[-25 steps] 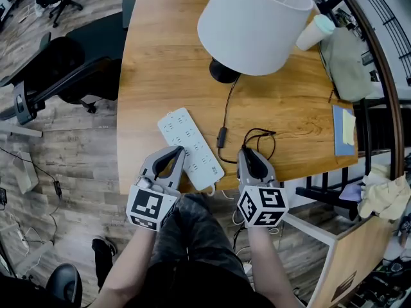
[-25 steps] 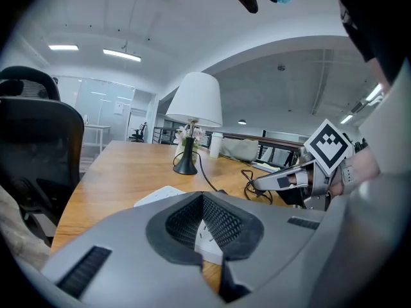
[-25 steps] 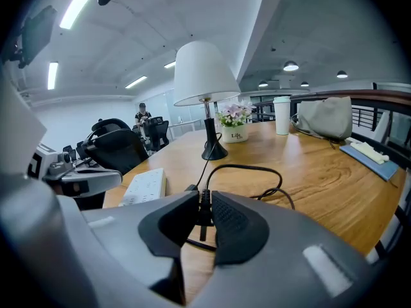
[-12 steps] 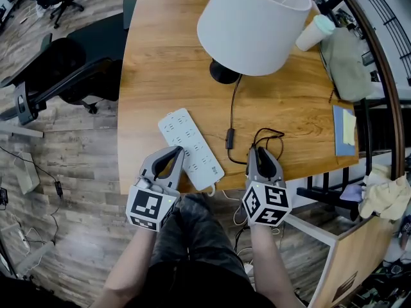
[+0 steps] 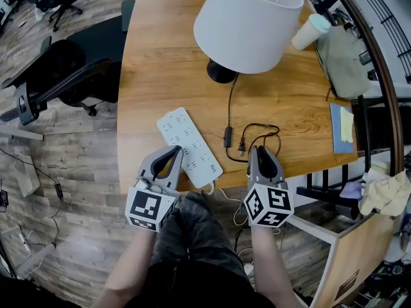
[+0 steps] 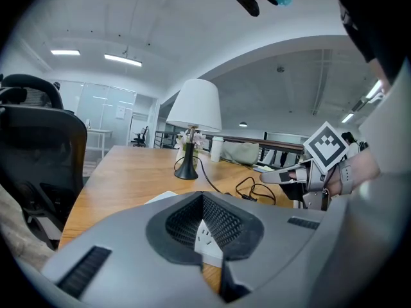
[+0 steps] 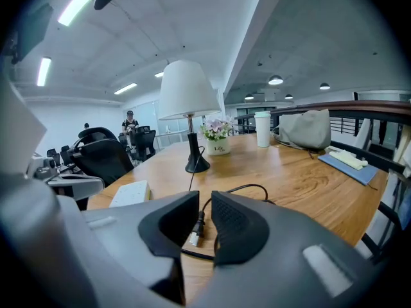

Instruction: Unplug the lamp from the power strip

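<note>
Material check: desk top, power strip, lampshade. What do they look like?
Desk top: wood or wood-look laminate, warm brown with visible grain and a satin sheen.
Power strip: white moulded plastic by the look, smooth, with rows of sockets.
Lampshade: white and matte, probably fabric or paper; no weave can be made out, so that stays open.

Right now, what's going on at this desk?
A person works at a wooden table with a gripper in each hand. The plug of the lamp is already out of the white power strip and lies on the table beside it. The right gripper sits just behind the plug, jaws slightly apart, holding nothing. The left gripper, jaws together, is over the strip's near end.
</note>
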A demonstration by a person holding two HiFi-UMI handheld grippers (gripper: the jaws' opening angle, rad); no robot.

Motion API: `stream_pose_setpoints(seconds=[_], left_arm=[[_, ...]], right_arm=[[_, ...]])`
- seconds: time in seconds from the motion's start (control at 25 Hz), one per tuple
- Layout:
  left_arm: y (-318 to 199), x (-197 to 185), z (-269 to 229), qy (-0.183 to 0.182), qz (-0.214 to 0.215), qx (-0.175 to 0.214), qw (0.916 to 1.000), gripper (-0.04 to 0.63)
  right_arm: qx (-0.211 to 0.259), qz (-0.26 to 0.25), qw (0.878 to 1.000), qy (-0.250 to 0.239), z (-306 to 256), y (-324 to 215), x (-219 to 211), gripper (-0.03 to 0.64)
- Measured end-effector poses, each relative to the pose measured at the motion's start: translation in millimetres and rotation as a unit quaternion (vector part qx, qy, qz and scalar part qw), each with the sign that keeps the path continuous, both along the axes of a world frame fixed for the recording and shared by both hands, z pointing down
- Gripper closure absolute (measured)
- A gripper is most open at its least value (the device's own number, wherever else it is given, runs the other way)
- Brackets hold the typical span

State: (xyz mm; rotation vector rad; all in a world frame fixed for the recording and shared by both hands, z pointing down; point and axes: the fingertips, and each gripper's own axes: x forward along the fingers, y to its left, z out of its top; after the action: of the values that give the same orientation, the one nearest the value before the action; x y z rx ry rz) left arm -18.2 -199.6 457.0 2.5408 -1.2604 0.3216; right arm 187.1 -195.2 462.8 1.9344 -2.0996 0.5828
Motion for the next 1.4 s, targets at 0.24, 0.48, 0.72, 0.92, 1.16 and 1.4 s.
stream_pose_setpoints(seconds=[0.24, 0.48, 0.72, 0.92, 1.16, 1.4], left_arm=[[-3.6, -9.8, -12.8, 0.006, -0.013, 0.025, 0.9996, 0.598], [-7.4, -25.8, -32.4, 0.007, -0.033, 0.056, 0.9978, 0.598], [-7.2, -39.1, -51.1, 0.015, -0.048, 0.076, 0.9958, 0.598], [-6.0, -43.9, -66.1, 0.019, -0.053, 0.092, 0.9942, 0.598], [-3.8, -49.1, -88.1, 0.033, -0.056, 0.102, 0.9926, 0.598], [-2.6, -52.7, -109.0, 0.048, -0.057, 0.11, 0.9911, 0.598]], right_arm=[[0.059, -0.043, 0.997, -0.004, -27.3, 0.5, -21.1, 0.586], [0.082, -0.072, 0.994, -0.011, -43.0, 3.5, -36.6, 0.609], [0.097, -0.103, 0.99, -0.002, -59.8, 7.3, -53.6, 0.609], [0.113, -0.122, 0.986, -0.001, -77.8, 9.1, -64.0, 0.609], [0.132, -0.138, 0.982, -0.006, -101.7, 12.3, -75.2, 0.609], [0.148, -0.148, 0.978, -0.01, -121.6, 15.5, -81.3, 0.609]])
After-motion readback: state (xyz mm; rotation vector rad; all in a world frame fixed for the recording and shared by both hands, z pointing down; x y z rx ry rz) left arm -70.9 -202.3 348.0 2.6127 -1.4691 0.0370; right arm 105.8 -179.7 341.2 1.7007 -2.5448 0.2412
